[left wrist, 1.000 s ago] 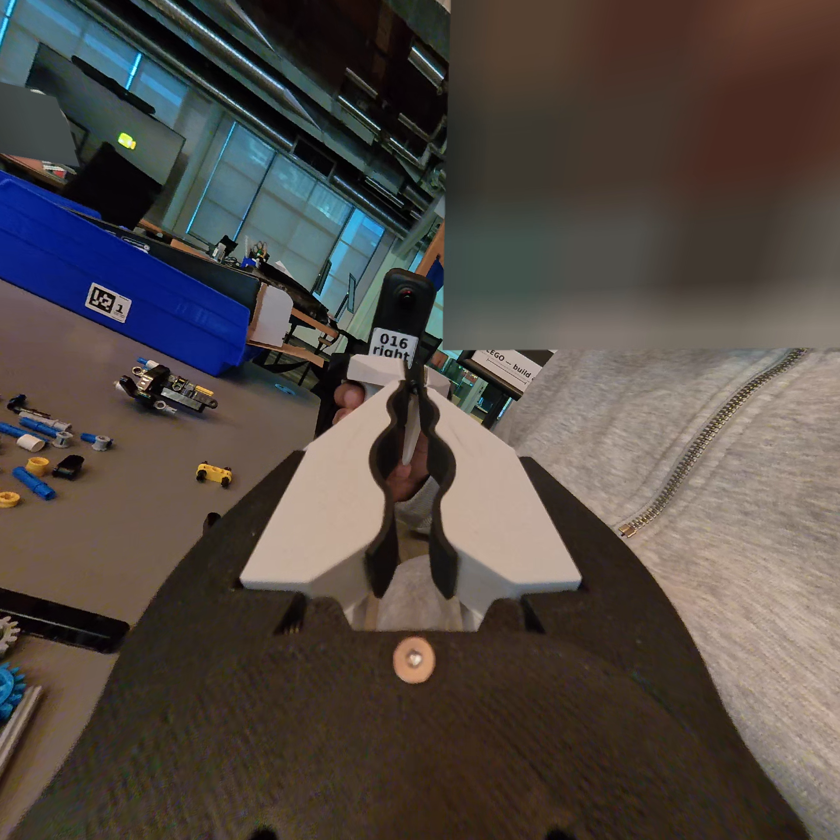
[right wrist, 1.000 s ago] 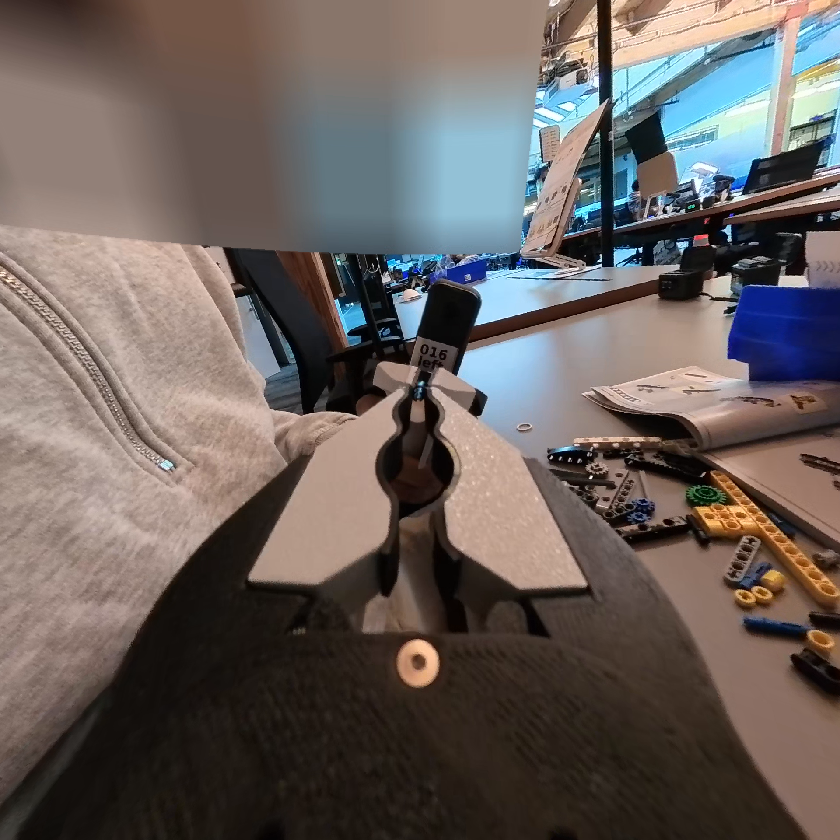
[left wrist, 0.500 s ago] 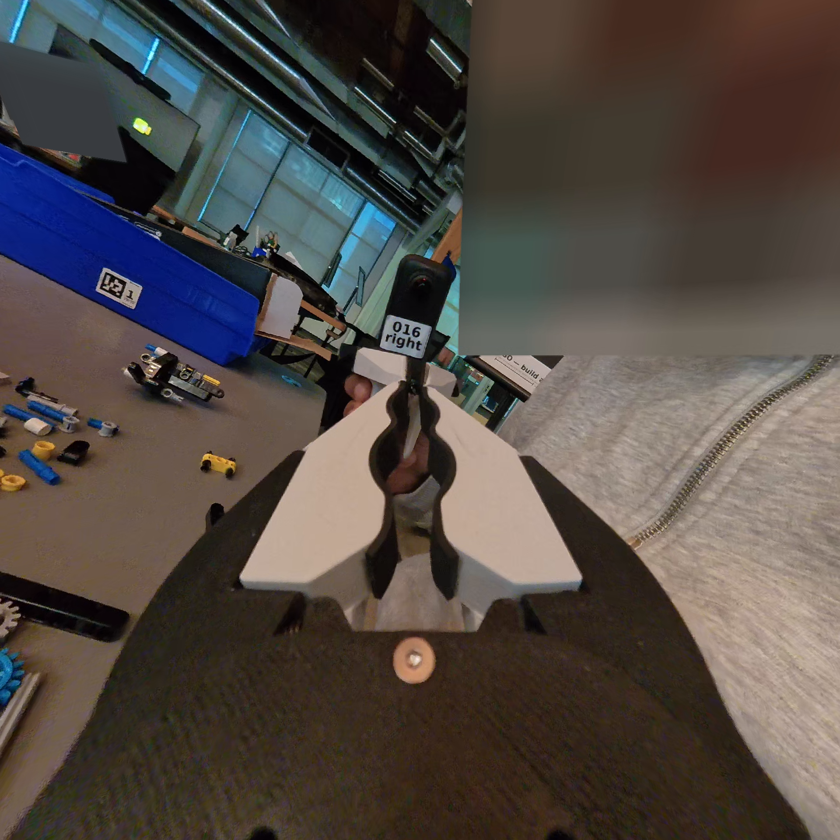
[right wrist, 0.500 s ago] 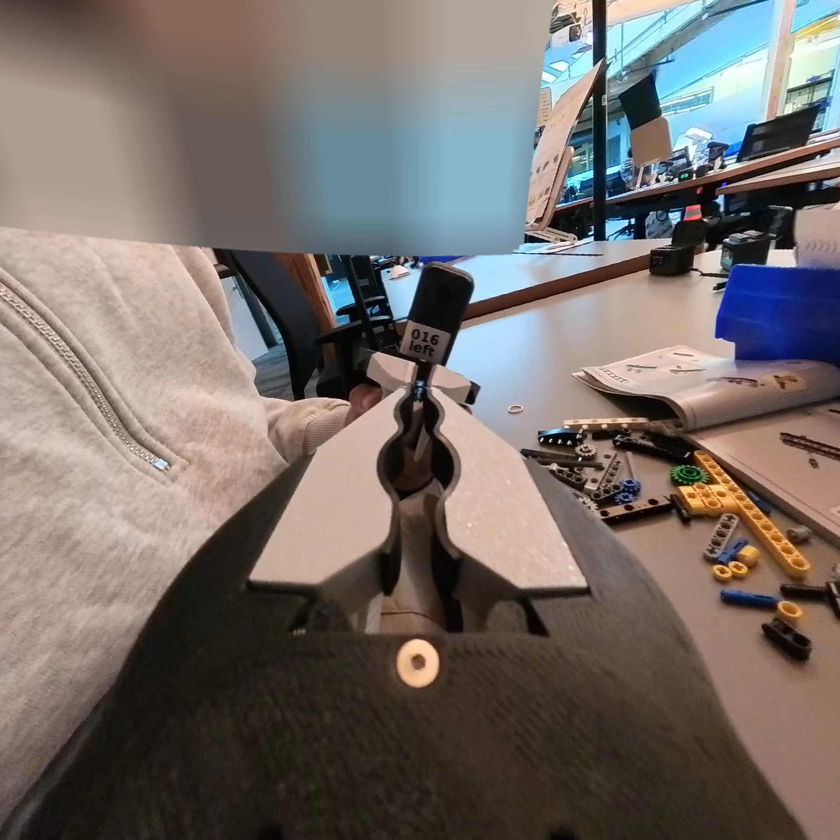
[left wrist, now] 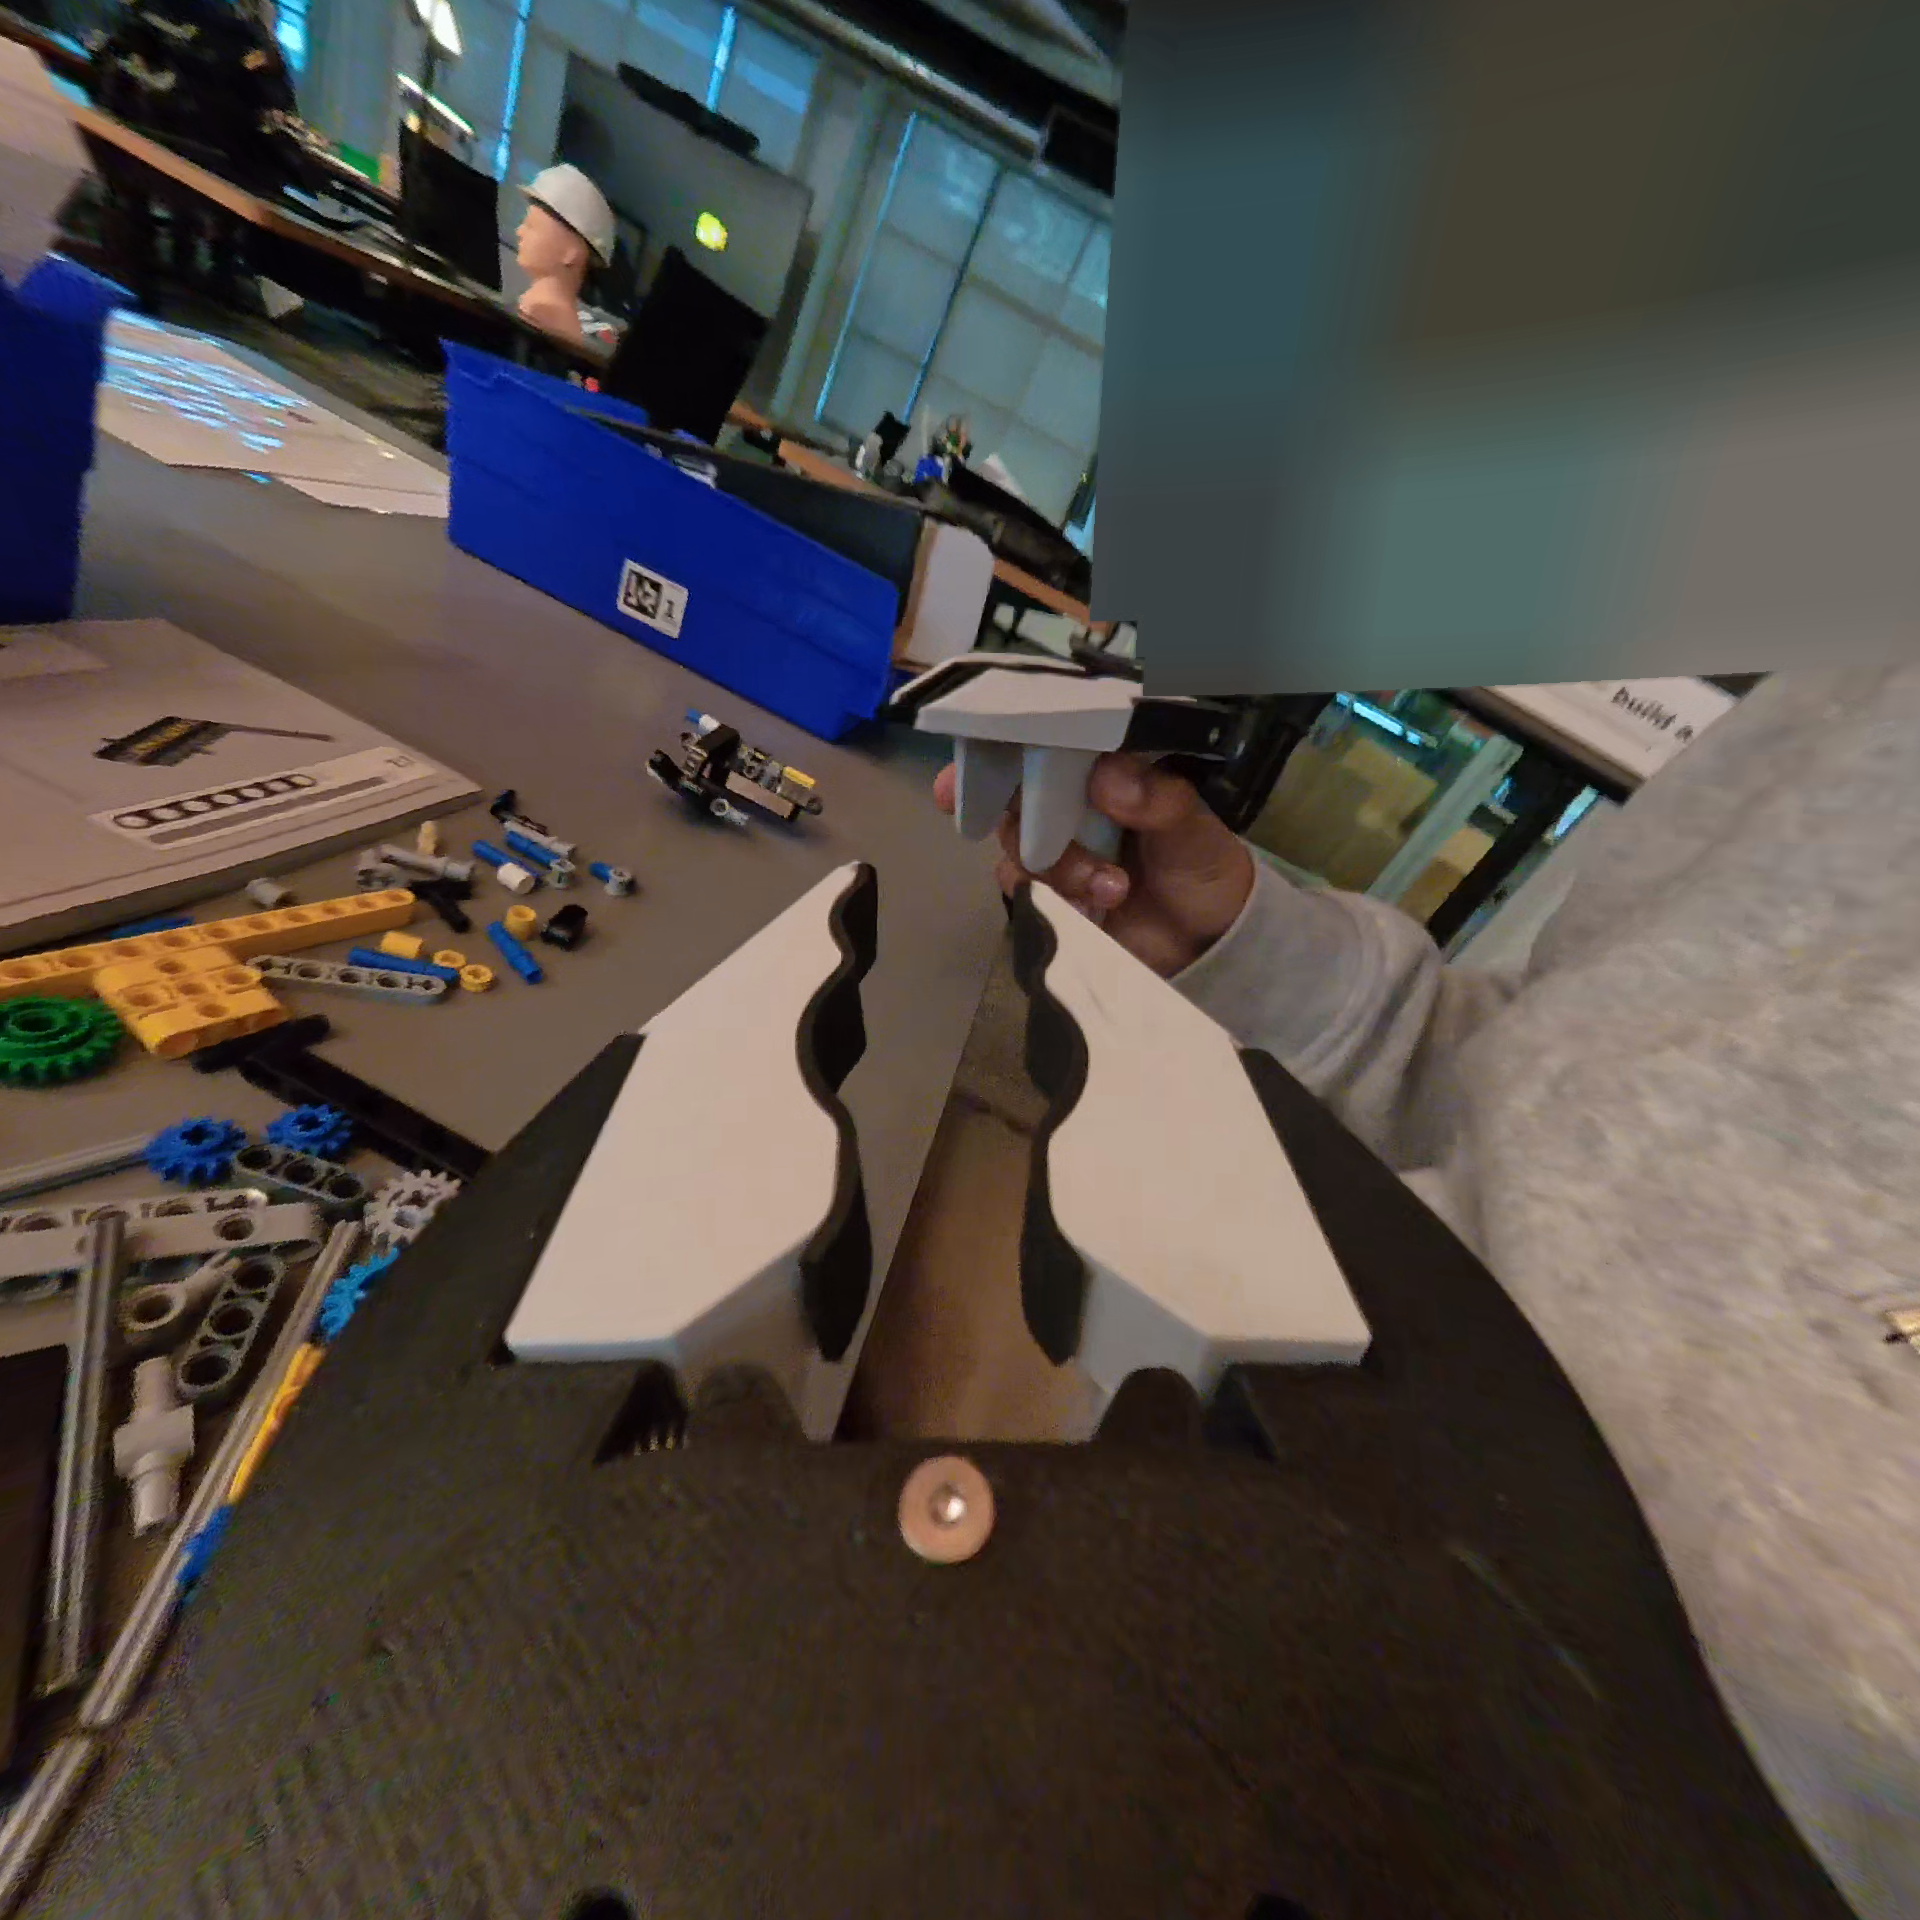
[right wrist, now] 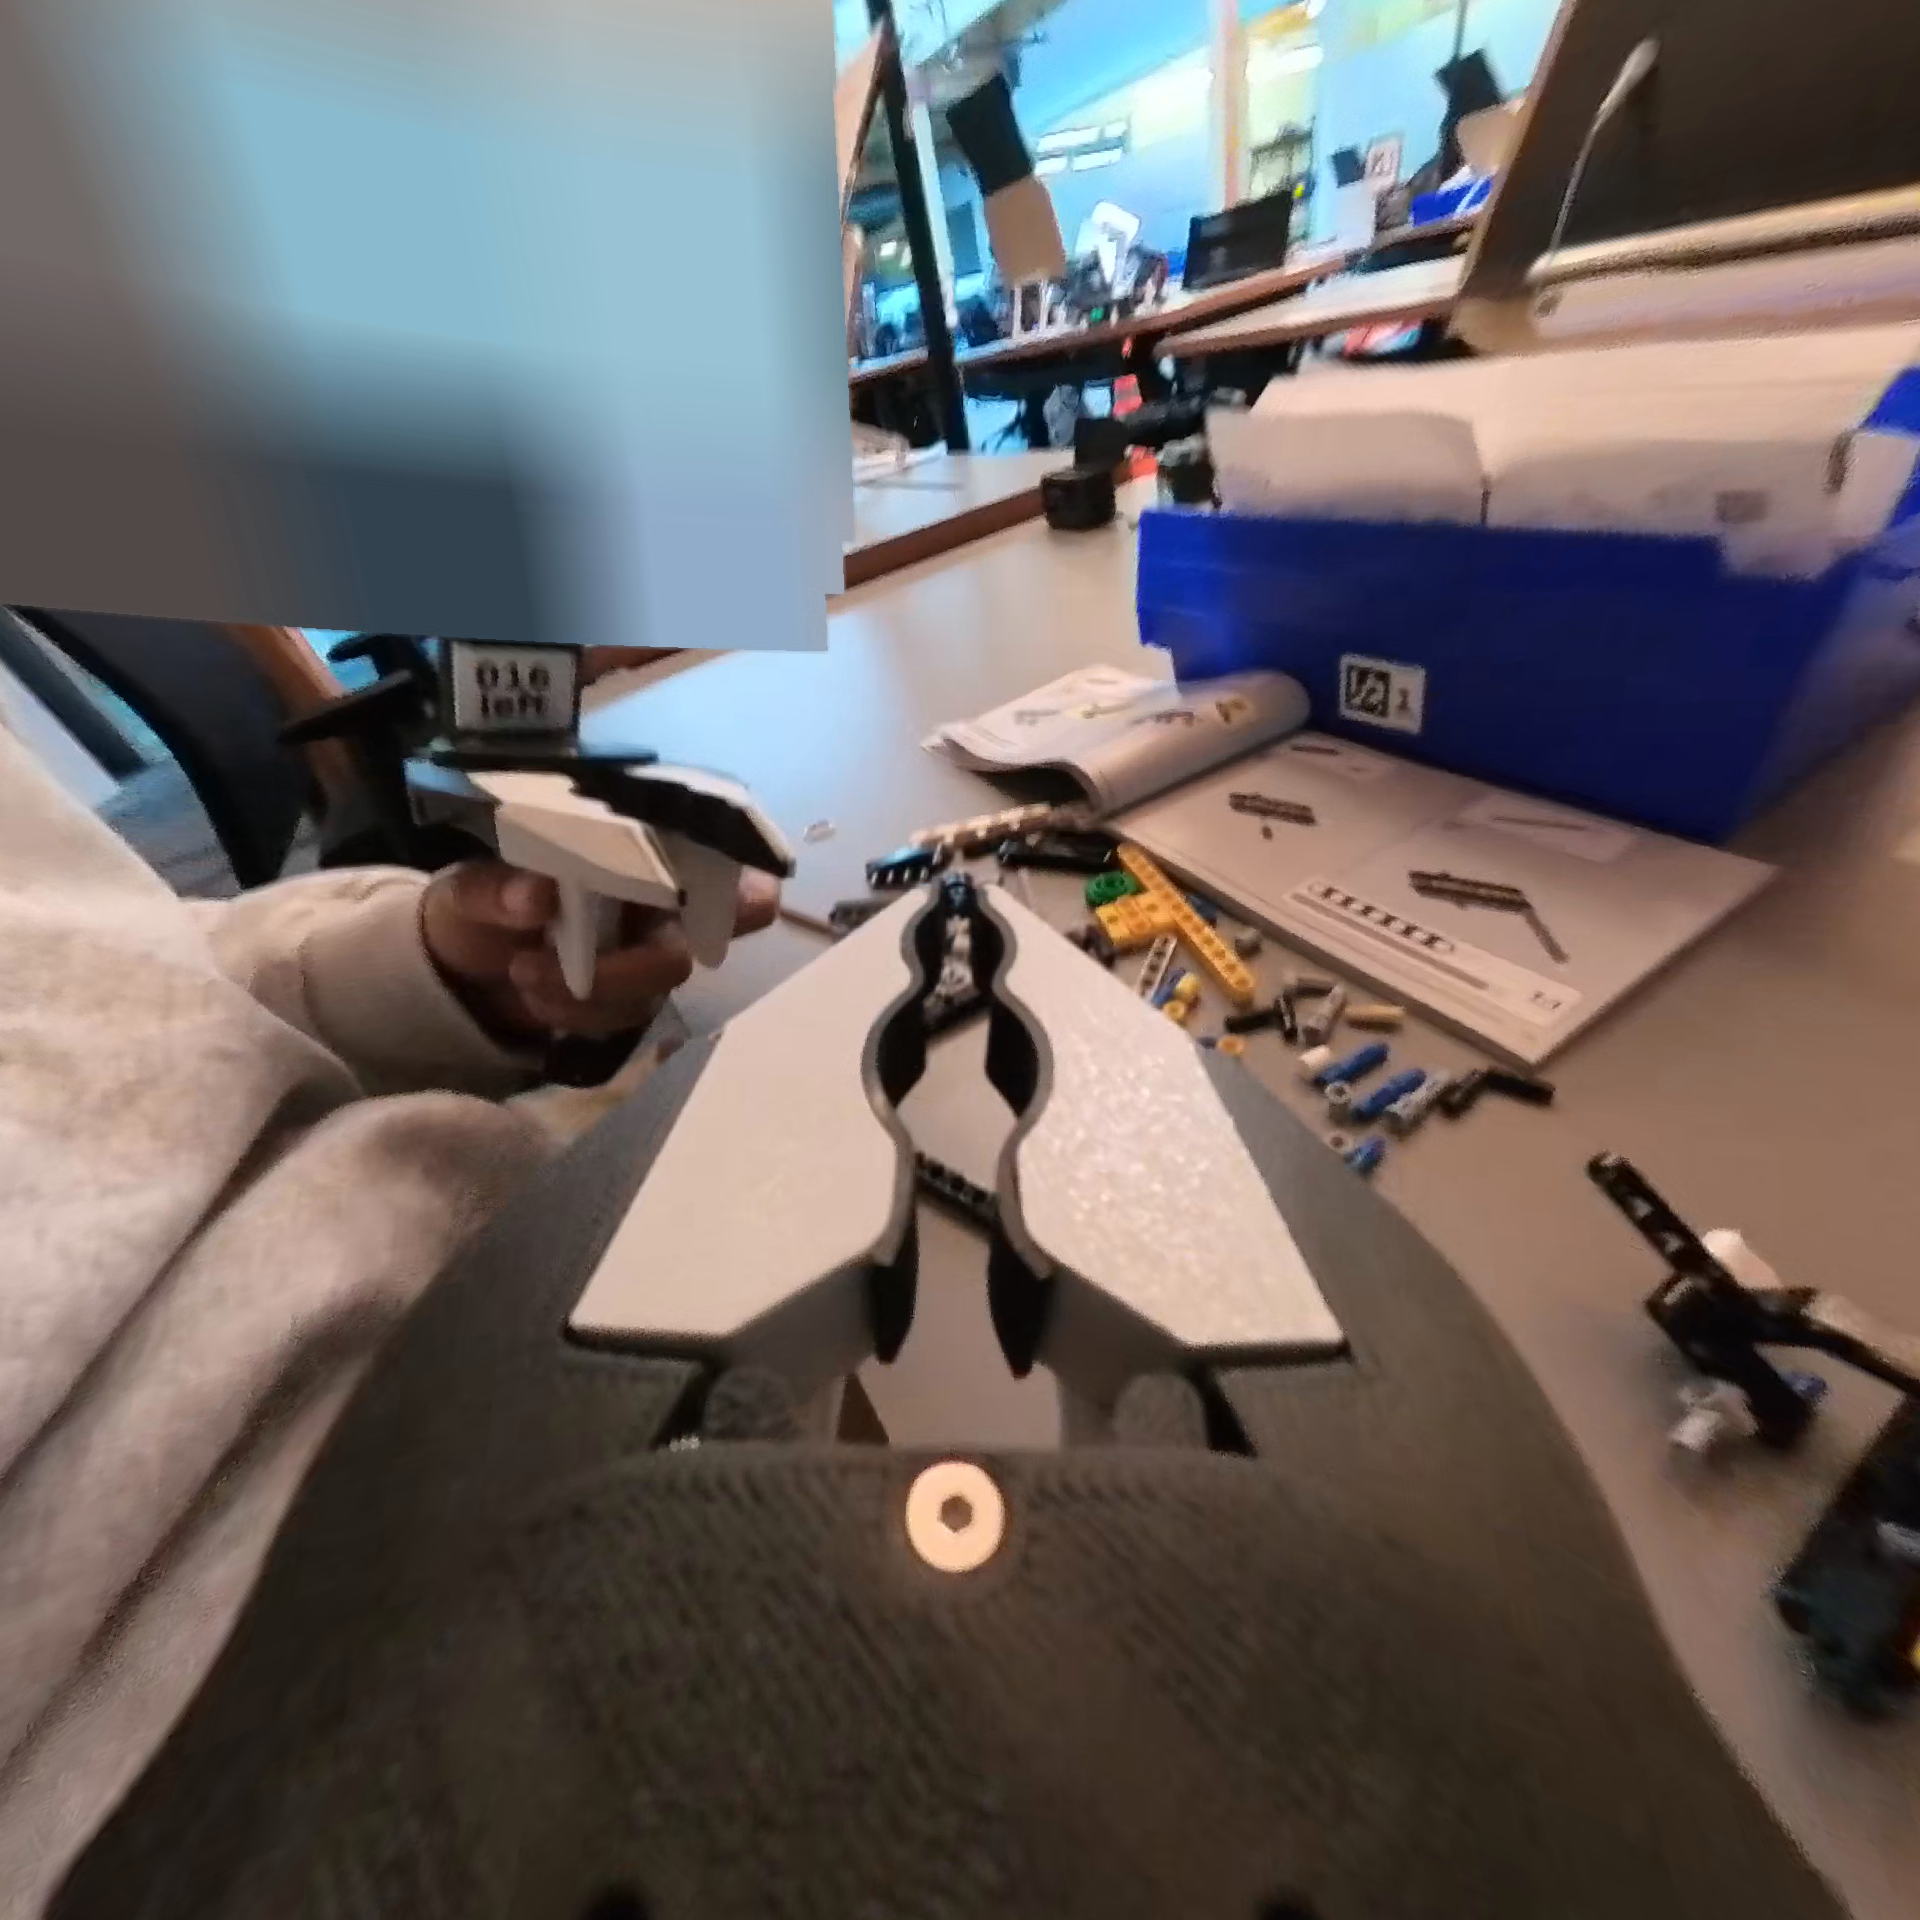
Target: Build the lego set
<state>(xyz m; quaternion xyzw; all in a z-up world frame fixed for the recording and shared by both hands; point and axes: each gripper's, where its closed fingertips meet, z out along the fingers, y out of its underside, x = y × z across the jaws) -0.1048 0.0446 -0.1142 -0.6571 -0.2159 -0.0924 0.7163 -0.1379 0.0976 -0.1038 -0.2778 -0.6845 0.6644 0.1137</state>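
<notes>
Left wrist view: the table and loose parts lie ahead and to the left of the tips.
Left tongs [left wrist: 940, 894]: spread, with nothing between the pads.
Right tongs [left wrist: 909, 704]: ahead of the left tips and a little higher, held in a hand [left wrist: 1143, 873]; from here I cannot tell what they grip.
Lego nearby: a small half-built black assembly [left wrist: 732, 774] is ahead-left of the tips. Yellow beams [left wrist: 197, 956], a green gear [left wrist: 47, 1034] and long grey axles [left wrist: 83, 1455] are farther left.
Writing: a blue bin [left wrist: 727, 582] beyond the assembly carries a white marker label [left wrist: 651, 597], and an open instruction booklet [left wrist: 208, 769] shows diagrams — neither is quoted.

Right wrist view: the tips point at the parts pile.
Right tongs, grip: pressed together on a small dark piece with a blue end [right wrist: 954, 896], which pokes out at the very tips.
Left tongs, seen here: off to the left, level with the right tips and apart from them; a printed tag [right wrist: 514, 691] sits on top.
Step in hand: judging by the open left tongs, the held piece is being carried to where it fits — probably the black assembly, well right of the tongs.
Next move: line the piece up with its hole while the free tongs steady the assembly.
</notes>
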